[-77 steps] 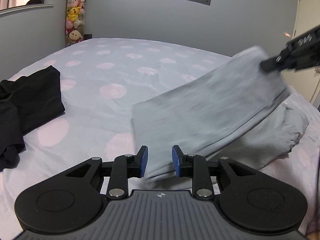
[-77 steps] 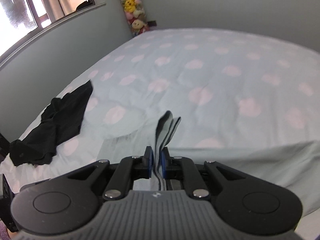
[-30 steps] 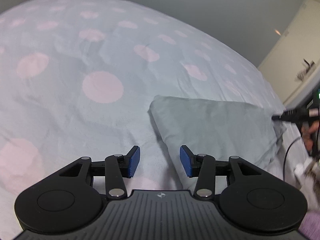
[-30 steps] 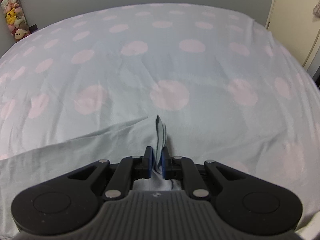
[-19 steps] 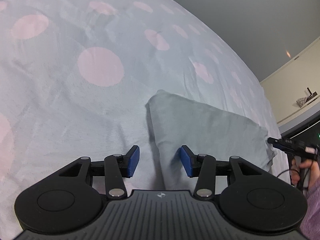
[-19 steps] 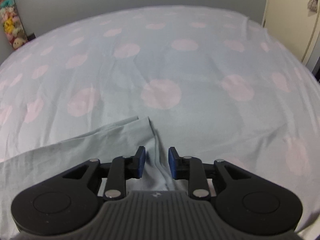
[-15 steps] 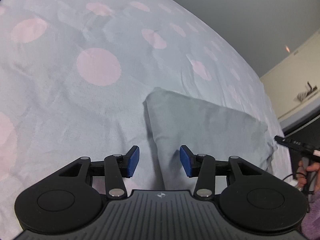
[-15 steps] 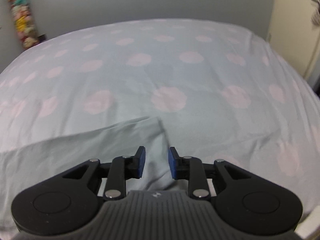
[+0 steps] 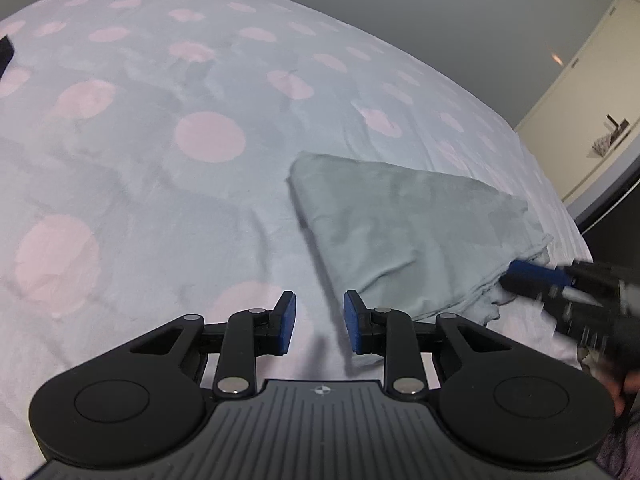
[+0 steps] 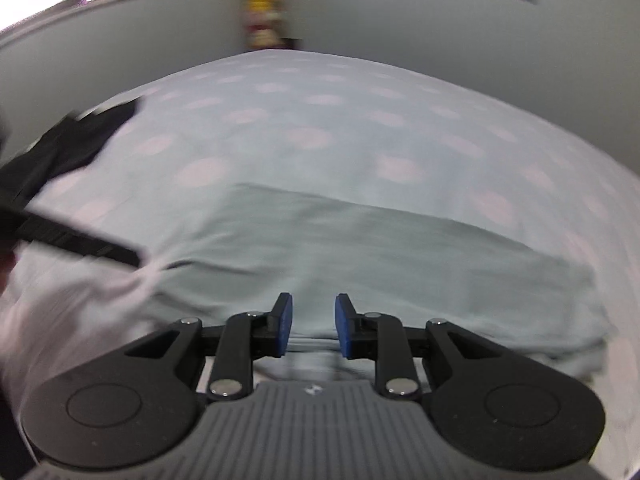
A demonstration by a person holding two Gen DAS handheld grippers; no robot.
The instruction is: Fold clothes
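My left gripper (image 9: pixel 319 323) has its 2 blue-padded jaws apart with nothing between them, hovering over the bedsheet (image 9: pixel 160 184) just beside the near left corner of the folded grey garment (image 9: pixel 404 232). My right gripper (image 10: pixel 311 325) also has its 2 jaws apart and empty, pointing at the near long edge of the same garment (image 10: pixel 380 256), which spreads out ahead of it. The garment lies flat on the pale sheet with pink dots, folded into a thick rectangle with layered edges showing along one side. In the left wrist view, the right gripper (image 9: pixel 532 276) sits at the garment's far right edge, blurred. A dark piece of clothing (image 10: pixel 68 140) lies on the sheet, well apart from the garment to its left. Beyond the garment, a grey wall (image 10: pixel 400 20) rises behind the bed.
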